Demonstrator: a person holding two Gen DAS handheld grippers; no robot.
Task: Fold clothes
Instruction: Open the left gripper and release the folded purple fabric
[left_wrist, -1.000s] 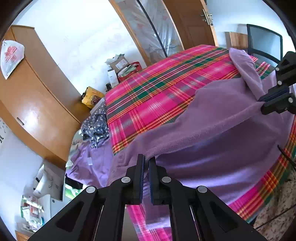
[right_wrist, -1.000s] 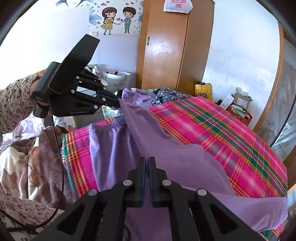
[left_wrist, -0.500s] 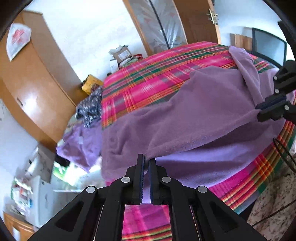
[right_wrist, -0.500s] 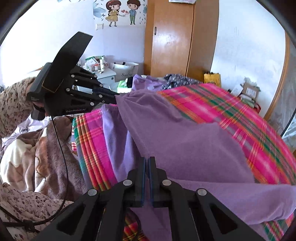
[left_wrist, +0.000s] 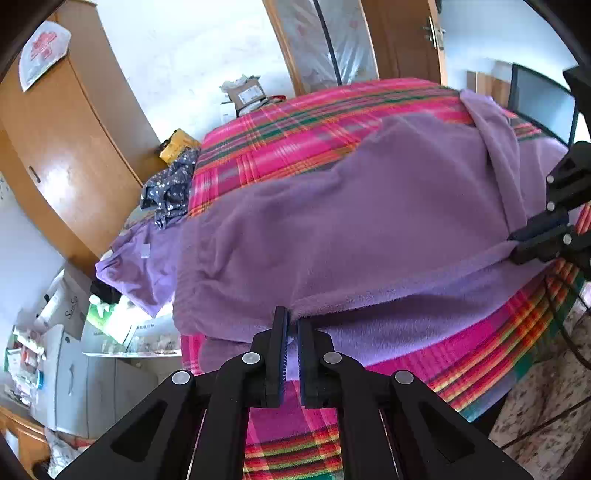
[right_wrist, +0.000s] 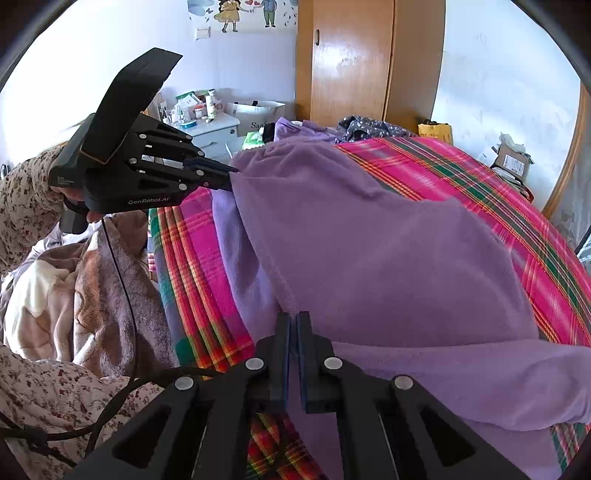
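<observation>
left gripper (left_wrist: 291, 325): black two-finger tool, jaws nearly pressed together, thin slit only; pinching the near edge of the purple fleece garment (left_wrist: 362, 229). From the right wrist view the same gripper (right_wrist: 231, 177) clamps one raised corner of the fleece.
right gripper (right_wrist: 293, 325): black fingers with blue pads, pressed together on the other end of the same folded edge; seen from the left wrist view (left_wrist: 515, 245) it bites the fleece at the far right.
garment position: spread on the pink-and-green plaid bed cover (right_wrist: 461, 184), upper layer lifted between the two grippers and draped back over the lower layer, which lies flat near the bed's front edge.
hand: person's left hand (right_wrist: 74, 199) wraps the left tool's handle, floral sleeve (right_wrist: 26, 199) behind it; black cable hangs below.
beside bed: brown-and-cream plush blanket (right_wrist: 74, 288) heaped to the left.
far end of bed: second lilac garment (left_wrist: 136, 258), then dark dotted cloth (left_wrist: 170, 188).
background: wooden wardrobe (right_wrist: 369, 62) against the wall.
</observation>
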